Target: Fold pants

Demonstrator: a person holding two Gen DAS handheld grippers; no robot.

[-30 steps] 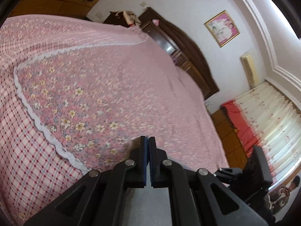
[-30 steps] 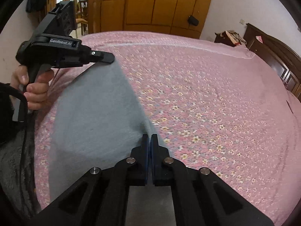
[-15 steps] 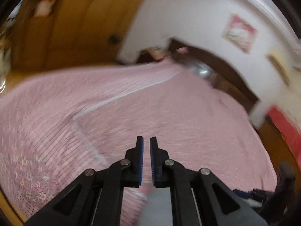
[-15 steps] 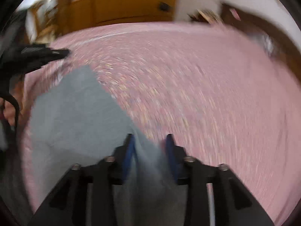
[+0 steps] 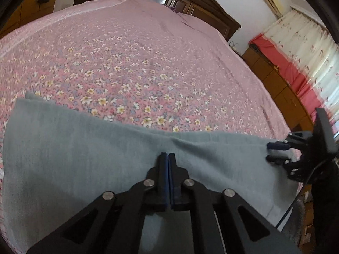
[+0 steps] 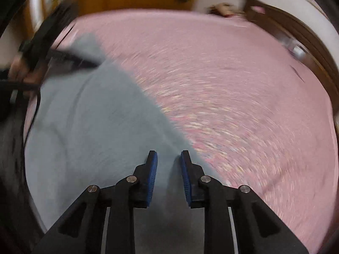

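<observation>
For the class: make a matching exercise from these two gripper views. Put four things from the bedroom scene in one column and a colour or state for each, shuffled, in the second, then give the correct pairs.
Things:
1. pants
2. bedspread
3. left gripper
4. right gripper

Descriptions:
A. pink with small flowers
B. jaws pressed together
C. plain grey, spread flat
D. jaws apart over the cloth

Pairs: 1-C, 2-A, 3-B, 4-D
</observation>
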